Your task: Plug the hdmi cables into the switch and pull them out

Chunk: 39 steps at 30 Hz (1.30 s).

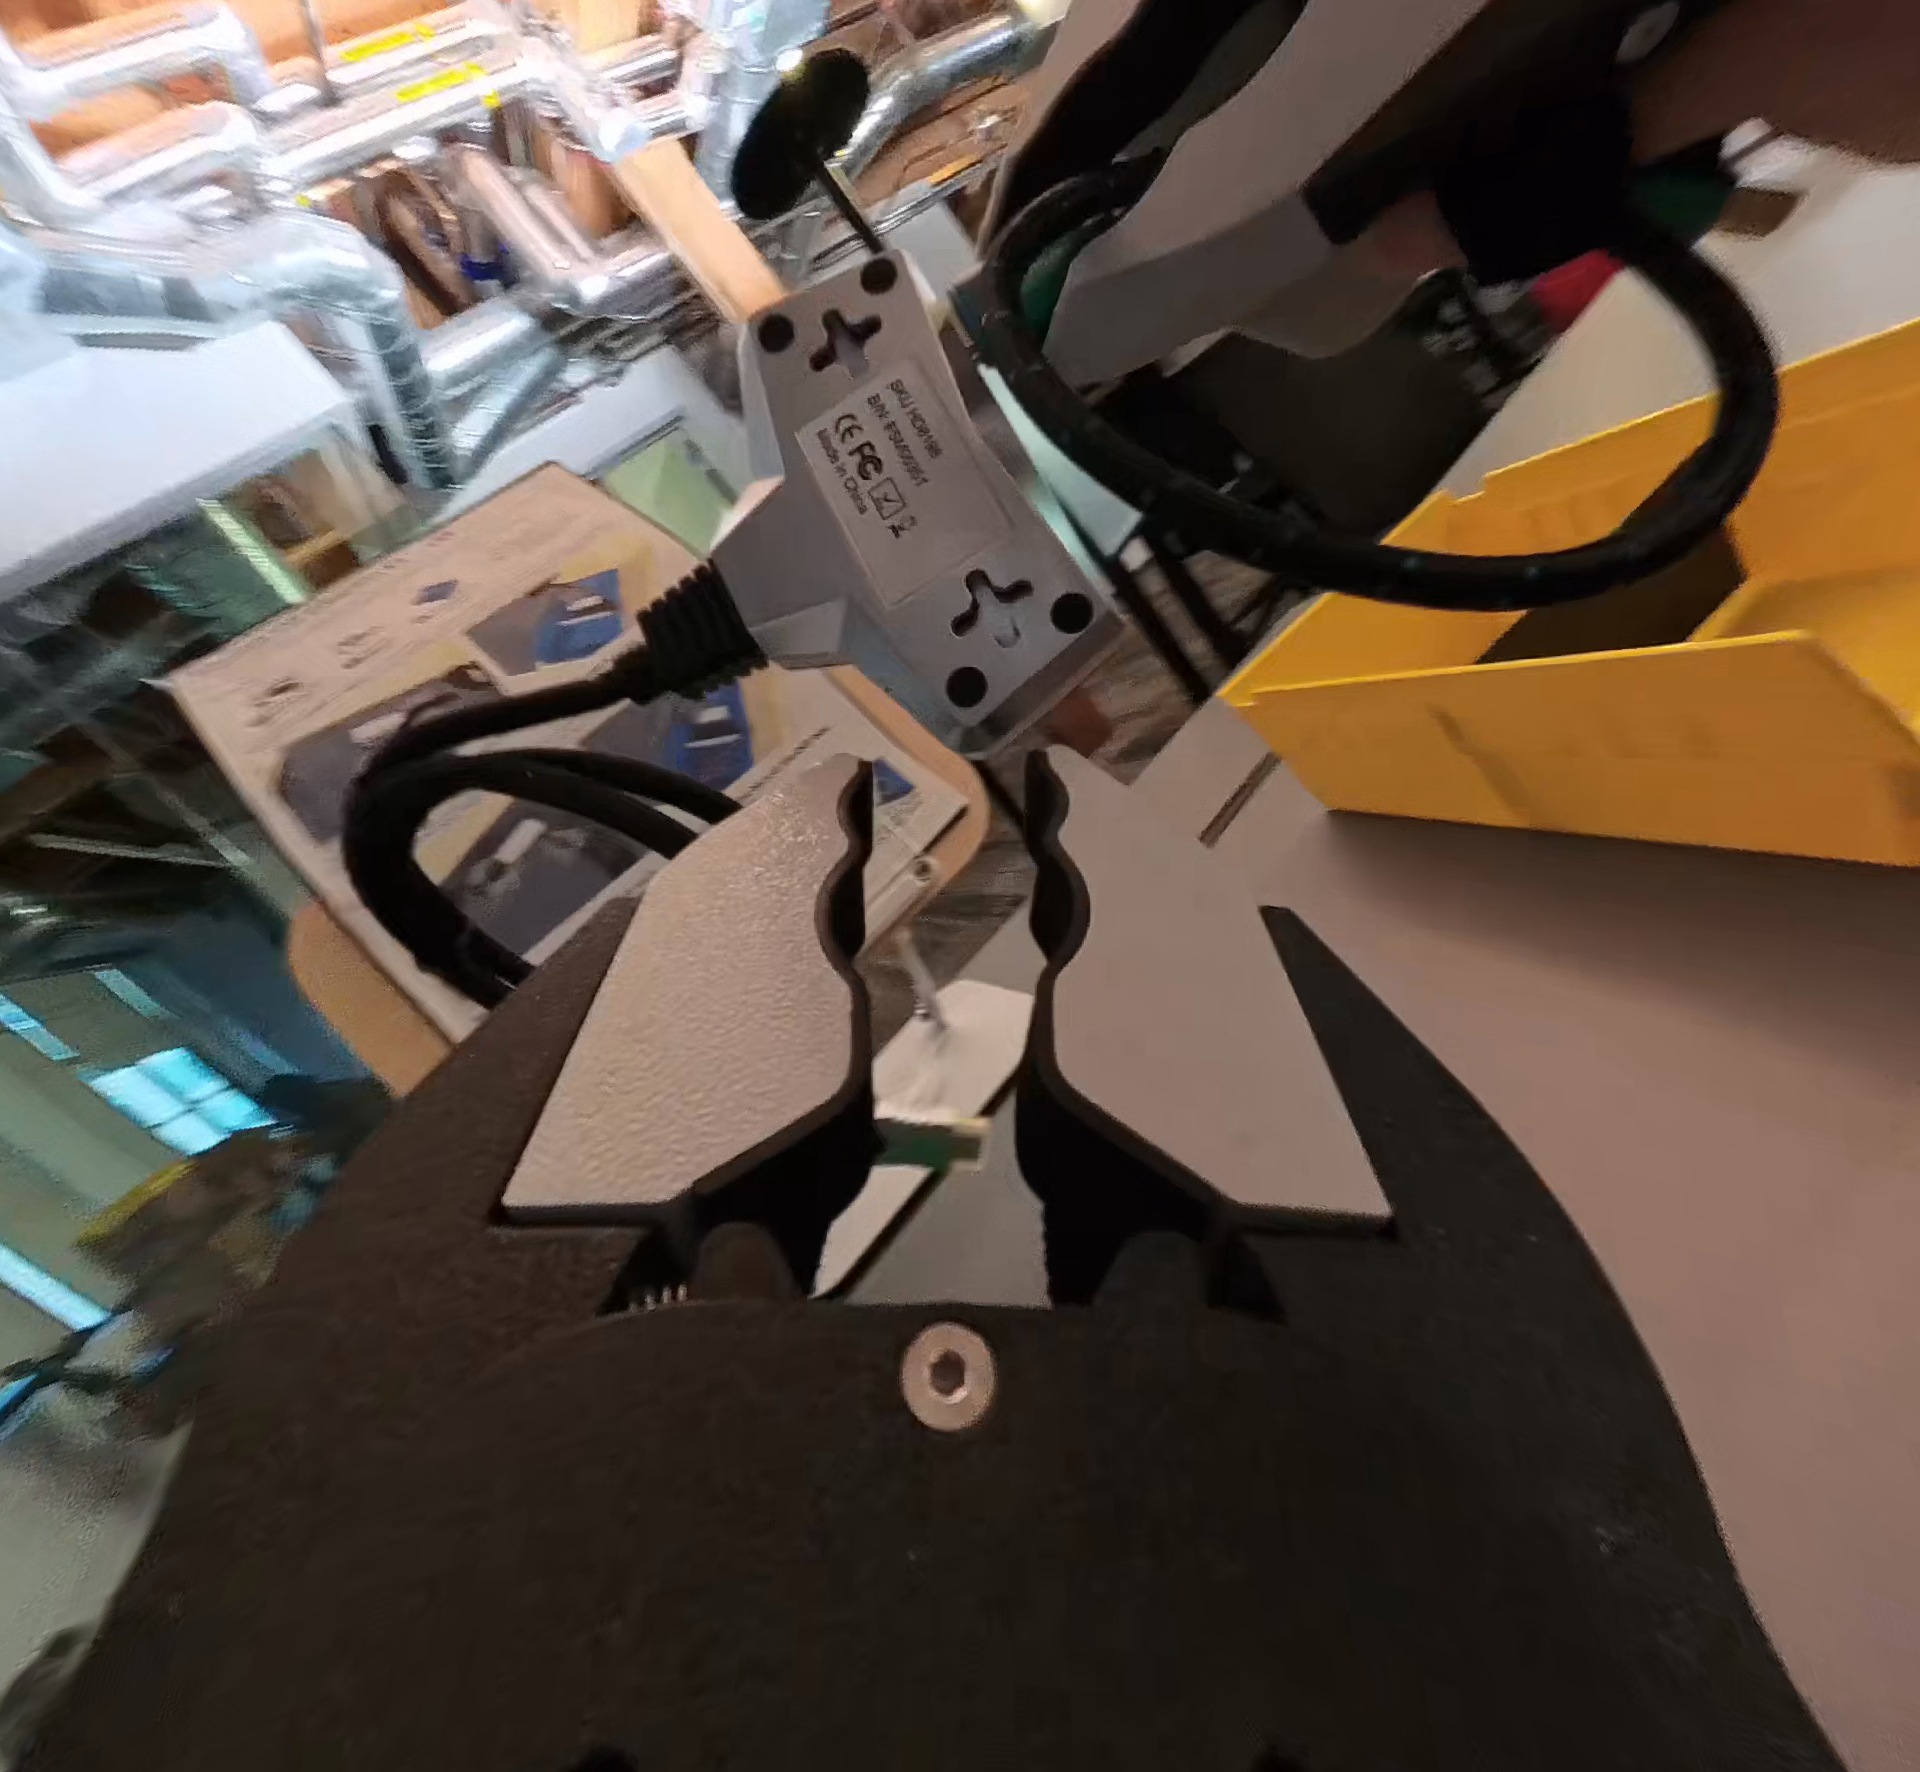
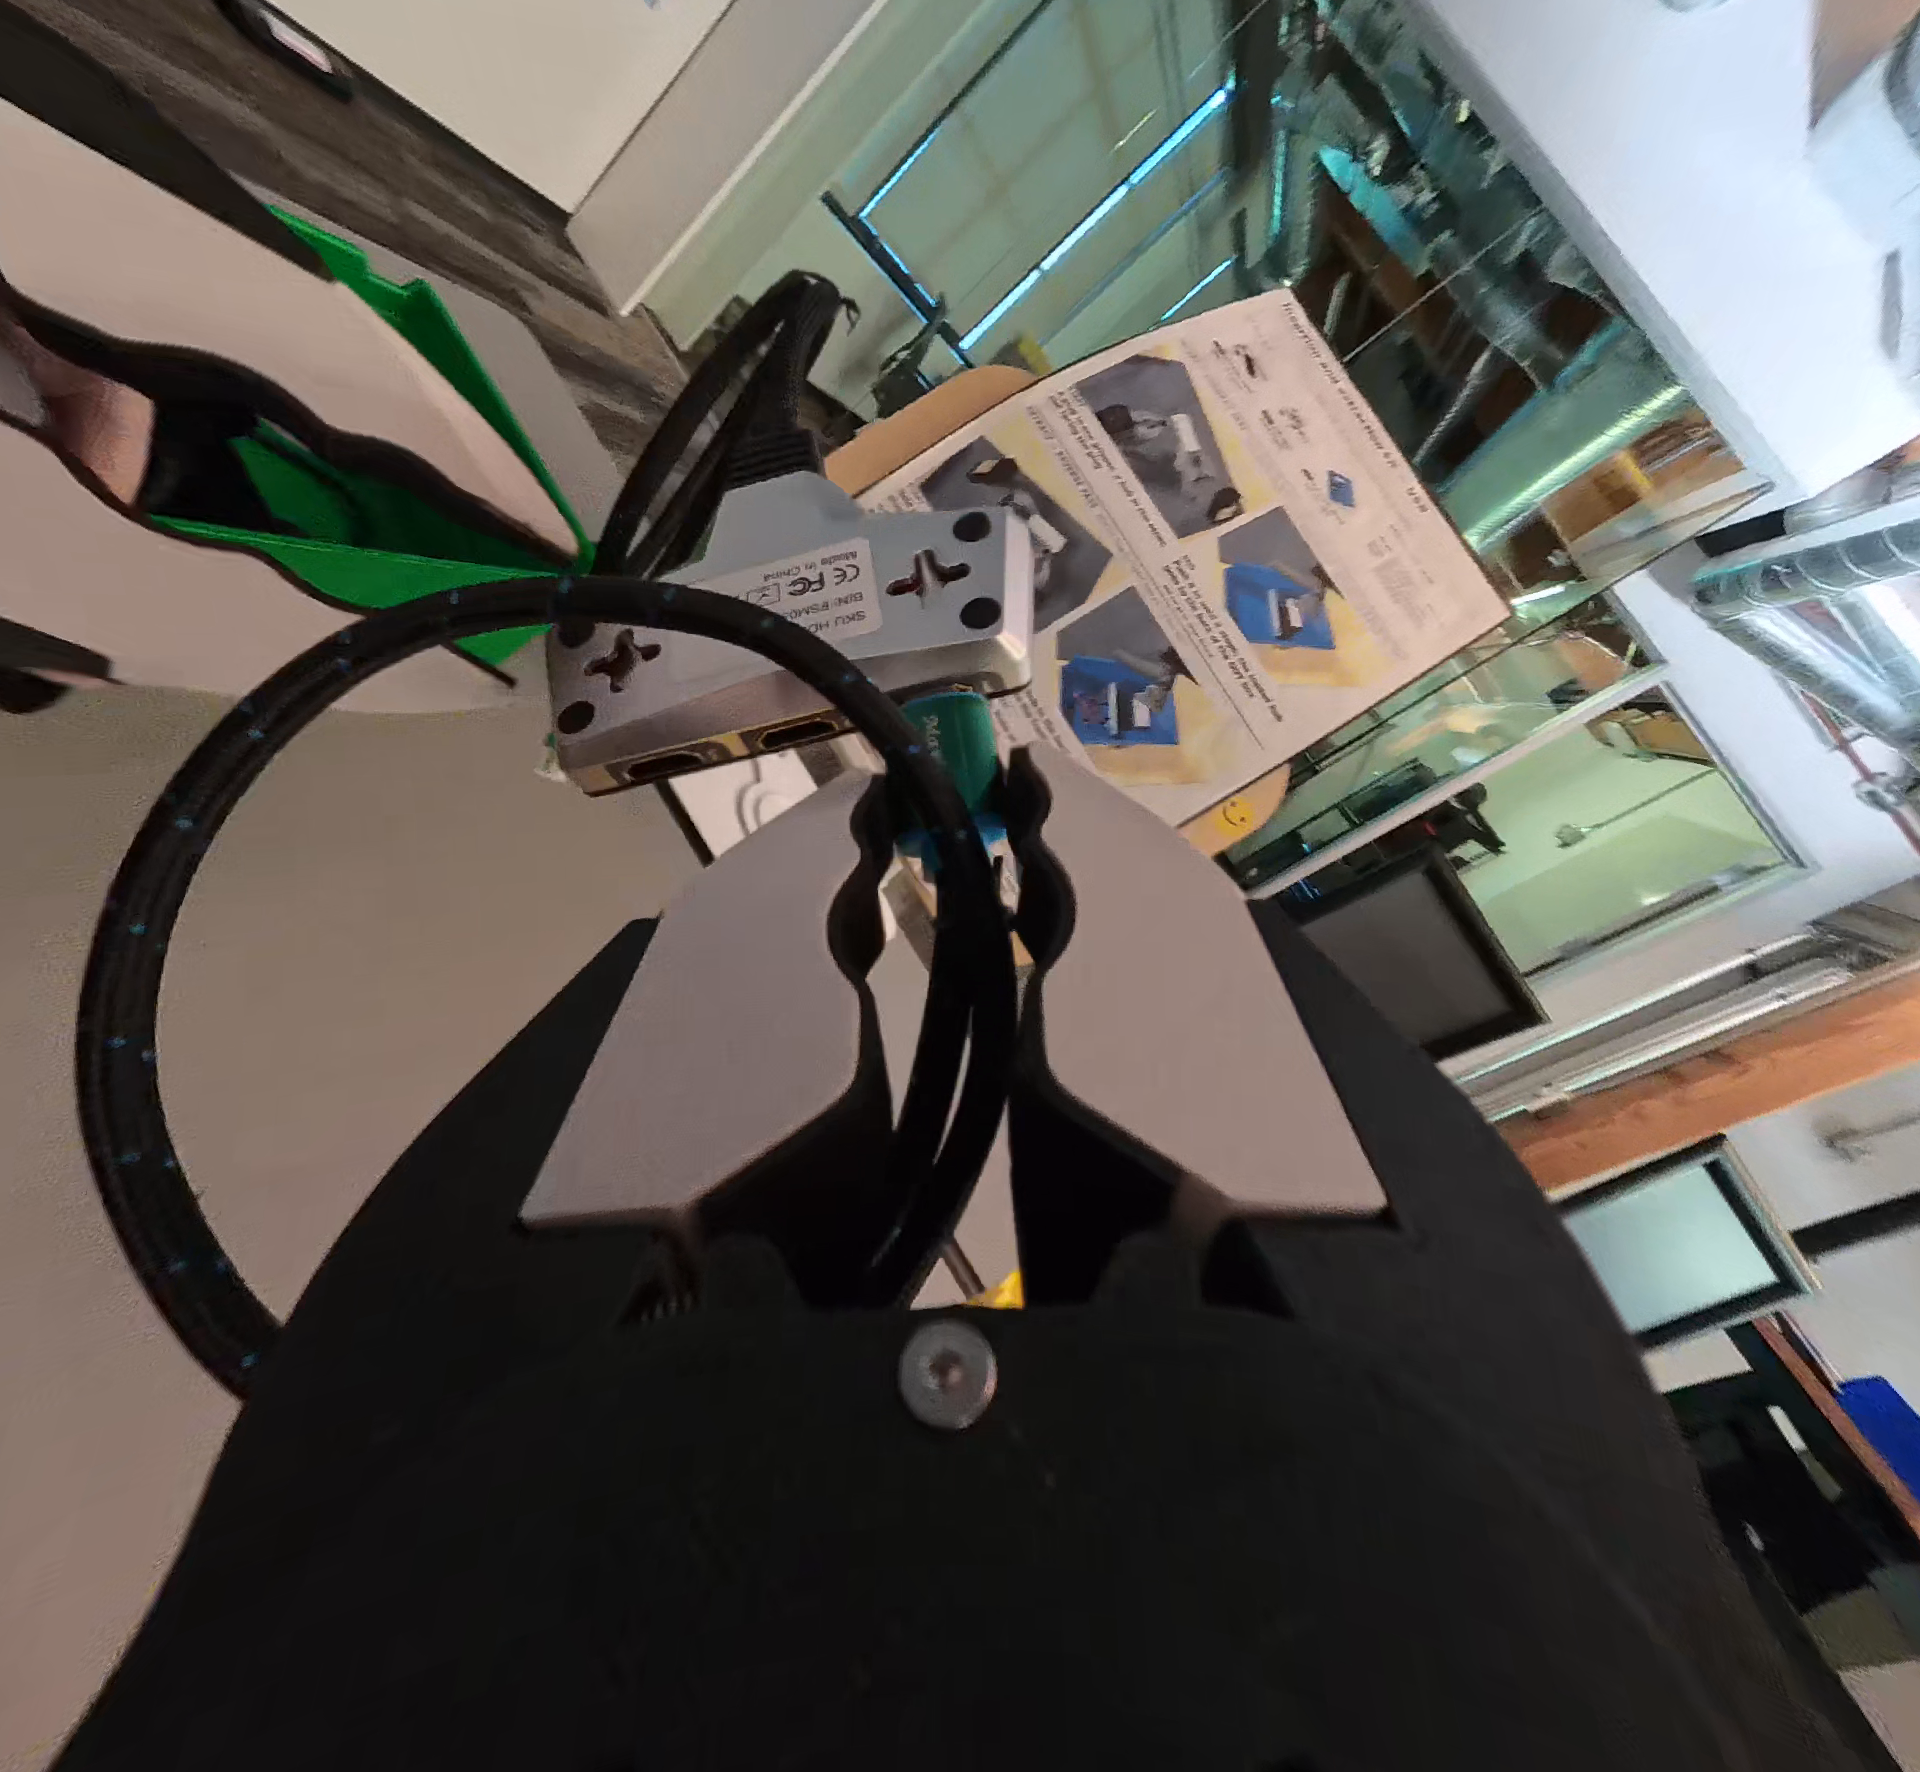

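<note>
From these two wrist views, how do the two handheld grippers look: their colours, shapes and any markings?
Both look alike. The left gripper and the right gripper each have a textured matte black body, pointed like wings at both sides, with one silver hex screw at the centre. Their fingers are flat pale grey plates with wavy black inner edges. No cables of their own or markings show.

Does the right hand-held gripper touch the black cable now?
Touching. The right wrist view shows the right hand-held gripper pinching the black cable at its teal plug, which sits between both fingertips without a visible gap.
</note>
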Each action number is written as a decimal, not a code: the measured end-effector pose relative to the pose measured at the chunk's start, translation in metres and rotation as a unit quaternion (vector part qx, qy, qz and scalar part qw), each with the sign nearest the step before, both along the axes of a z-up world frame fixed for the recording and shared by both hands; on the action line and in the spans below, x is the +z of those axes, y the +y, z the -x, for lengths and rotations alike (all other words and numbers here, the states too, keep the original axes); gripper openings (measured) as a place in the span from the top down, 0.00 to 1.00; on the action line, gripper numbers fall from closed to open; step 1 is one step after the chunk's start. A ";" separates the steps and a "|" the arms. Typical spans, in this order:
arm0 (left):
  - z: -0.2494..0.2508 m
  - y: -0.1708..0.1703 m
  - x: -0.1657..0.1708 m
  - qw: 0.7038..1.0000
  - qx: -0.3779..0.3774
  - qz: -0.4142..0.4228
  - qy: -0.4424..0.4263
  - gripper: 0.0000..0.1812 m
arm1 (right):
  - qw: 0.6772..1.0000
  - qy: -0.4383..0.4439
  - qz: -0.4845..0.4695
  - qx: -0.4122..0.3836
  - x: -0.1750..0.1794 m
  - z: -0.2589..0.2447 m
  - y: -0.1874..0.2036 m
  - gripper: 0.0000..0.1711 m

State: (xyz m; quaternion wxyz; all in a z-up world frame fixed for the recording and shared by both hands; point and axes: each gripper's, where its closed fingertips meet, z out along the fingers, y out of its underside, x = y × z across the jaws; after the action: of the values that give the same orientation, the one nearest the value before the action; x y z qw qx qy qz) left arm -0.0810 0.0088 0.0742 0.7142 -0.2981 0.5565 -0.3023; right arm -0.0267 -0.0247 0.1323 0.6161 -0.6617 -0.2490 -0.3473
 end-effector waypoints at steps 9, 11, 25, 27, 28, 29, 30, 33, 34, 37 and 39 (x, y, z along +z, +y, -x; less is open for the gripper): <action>0.012 0.000 0.022 0.942 -0.202 0.266 0.031 0.68 | 0.994 -0.021 -0.099 0.046 0.016 0.020 -0.003 0.87; 0.015 -0.002 0.028 0.928 -0.224 0.296 0.023 0.66 | 0.991 -0.005 -0.115 0.069 0.015 0.029 -0.002 0.87; 0.031 -0.014 0.046 0.833 -0.356 0.423 0.006 0.87 | 0.977 0.086 -0.150 0.124 -0.003 0.052 0.015 0.87; 0.032 -0.014 0.046 0.836 -0.356 0.418 -0.002 0.87 | 0.979 0.075 -0.150 0.113 -0.004 0.050 0.017 0.87; 0.034 -0.015 0.048 0.832 -0.362 0.421 -0.007 0.87 | 0.980 0.077 -0.149 0.108 -0.005 0.048 0.017 0.86; 0.036 -0.016 0.051 0.827 -0.368 0.425 -0.011 0.88 | 0.980 0.083 -0.148 0.107 -0.005 0.046 0.018 0.85; 0.037 -0.016 0.052 0.827 -0.369 0.425 -0.013 0.88 | 0.979 0.090 -0.145 0.114 -0.004 0.046 0.018 0.85; 0.039 -0.019 0.053 0.830 -0.370 0.417 -0.007 0.87 | 0.975 0.097 -0.132 0.153 -0.004 0.051 0.015 0.89; 0.039 -0.019 0.053 0.831 -0.368 0.416 -0.007 0.87 | 0.977 0.091 -0.122 0.151 -0.005 0.051 0.015 0.89; 0.040 -0.019 0.053 0.839 -0.370 0.398 -0.017 0.88 | 0.980 0.078 -0.112 0.148 -0.005 0.052 0.013 0.90; 0.042 -0.018 0.056 0.830 -0.380 0.406 -0.032 0.88 | 0.979 0.077 -0.113 0.150 -0.006 0.055 0.014 0.90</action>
State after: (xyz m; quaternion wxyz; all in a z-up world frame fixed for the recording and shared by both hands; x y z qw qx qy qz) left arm -0.1235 -0.0092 0.1307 0.3753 -0.3169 0.4292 -0.7580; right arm -0.0821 -0.0107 0.1261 0.7491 -0.5676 -0.2571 -0.2248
